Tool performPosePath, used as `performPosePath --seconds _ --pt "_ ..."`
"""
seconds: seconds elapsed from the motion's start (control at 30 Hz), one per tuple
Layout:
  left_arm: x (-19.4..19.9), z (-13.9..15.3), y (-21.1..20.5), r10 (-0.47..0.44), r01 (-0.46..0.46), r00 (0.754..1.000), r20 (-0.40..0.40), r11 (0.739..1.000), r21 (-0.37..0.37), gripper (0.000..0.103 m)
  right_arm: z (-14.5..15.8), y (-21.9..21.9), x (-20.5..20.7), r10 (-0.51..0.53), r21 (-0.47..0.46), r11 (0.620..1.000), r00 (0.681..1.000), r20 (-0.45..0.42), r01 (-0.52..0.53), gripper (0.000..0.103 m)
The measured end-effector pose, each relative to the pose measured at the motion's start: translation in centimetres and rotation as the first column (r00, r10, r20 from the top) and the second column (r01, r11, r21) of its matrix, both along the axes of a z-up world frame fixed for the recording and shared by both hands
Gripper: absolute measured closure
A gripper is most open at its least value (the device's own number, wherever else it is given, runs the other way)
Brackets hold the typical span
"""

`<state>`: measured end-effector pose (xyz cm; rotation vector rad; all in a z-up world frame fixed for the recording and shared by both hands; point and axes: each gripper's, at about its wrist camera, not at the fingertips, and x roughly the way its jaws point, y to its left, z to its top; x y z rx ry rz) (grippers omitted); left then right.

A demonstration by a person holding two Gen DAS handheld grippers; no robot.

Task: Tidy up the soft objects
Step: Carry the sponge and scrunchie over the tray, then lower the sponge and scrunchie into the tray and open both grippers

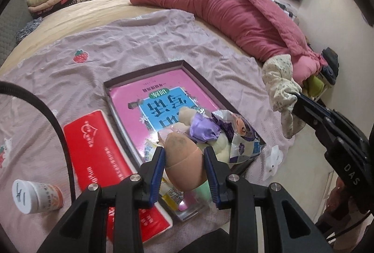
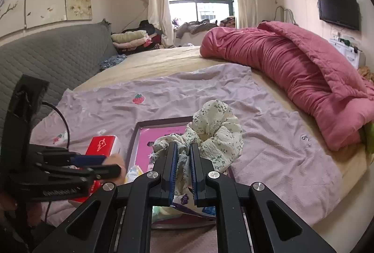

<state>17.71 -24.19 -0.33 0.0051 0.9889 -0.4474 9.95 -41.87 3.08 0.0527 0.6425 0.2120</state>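
On the bed (image 2: 163,58), over a wrinkled lilac sheet with strawberry patches (image 1: 112,42), a shallow dark-rimmed cardboard box (image 1: 145,70) lies with a pink and blue printed book (image 1: 163,98) flat inside it. At the near end of that box sits a small heap: a beige plush doll with a purple bow (image 1: 201,126), a crinkled foil snack wrapper (image 1: 243,138) and some yellow and green packets underneath.

The left gripper (image 1: 183,167) holds a tan egg-shaped makeup sponge (image 1: 184,159) between its blue-padded fingers (image 1: 156,173), which press against both sides of it just above the heap. The sponge is smudged grey near its tip.

The right gripper (image 2: 183,173) has its fingers (image 2: 171,173) drawn narrow on a cream scrunchie of crinkled cloth with small dark flowers (image 2: 215,131); the cloth is pinched between the pads and bunches up beyond them, raised above the box. From the left wrist camera the same scrunchie (image 1: 279,86) hangs from the black fingertips well to the right of the box, clear of the sheet.

Beside the box on its left lies a red soft tissue pack with white lettering (image 1: 93,143), and nearer the corner a white-capped round jar (image 1: 35,194) lies on its side. A rolled pink quilt (image 1: 224,12) stretches along the far side of the bed.
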Motion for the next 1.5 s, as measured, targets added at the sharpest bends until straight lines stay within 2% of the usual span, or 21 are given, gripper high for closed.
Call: performPosePath --seconds 0.13,0.53,0.8,1.07,1.17,1.27,1.37,1.5 --pt "0.6 -1.5 -0.7 -0.004 0.005 1.000 -0.026 1.000 0.017 0.068 -1.4 1.0 1.0 0.033 -0.015 0.999 0.999 -0.032 -0.034 0.092" --pt "1.3 -3.6 -1.7 -0.015 0.018 0.999 -0.043 0.998 0.057 0.068 -4.9 2.7 2.8 0.088 -0.005 0.996 0.992 -0.093 -0.089 0.092" --pt "1.7 -4.0 -1.7 -0.018 0.020 0.999 -0.043 0.998 0.053 0.068 -6.4 3.1 3.5 0.102 -0.008 0.995 0.987 -0.124 -0.104 0.092" --pt "1.9 -4.3 -1.5 -0.020 0.022 0.999 -0.047 0.999 0.037 0.067 -9.5 2.7 4.7 0.112 0.046 0.993 0.975 -0.194 -0.105 0.090" --pt "1.9 -4.3 -1.4 -0.023 0.025 0.999 -0.048 0.999 0.031 0.067 -9.5 2.5 4.7 0.113 0.070 0.992 0.976 -0.186 -0.102 0.088" --pt "2.0 -4.2 -1.2 -0.020 0.021 0.998 -0.057 1.000 0.014 0.067 -9.0 2.5 4.5 0.106 0.054 0.994 0.980 -0.165 -0.099 0.080" --pt "2.2 -4.2 -0.9 -0.018 0.018 0.998 -0.067 1.000 -0.007 0.067 -8.4 2.4 4.2 0.102 0.054 0.994 0.985 -0.140 -0.095 0.077" --pt "2.4 -4.3 -0.9 -0.024 0.023 0.997 -0.075 1.000 -0.013 0.066 -6.7 2.0 3.3 0.091 0.041 0.995 0.994 -0.067 -0.089 0.066"
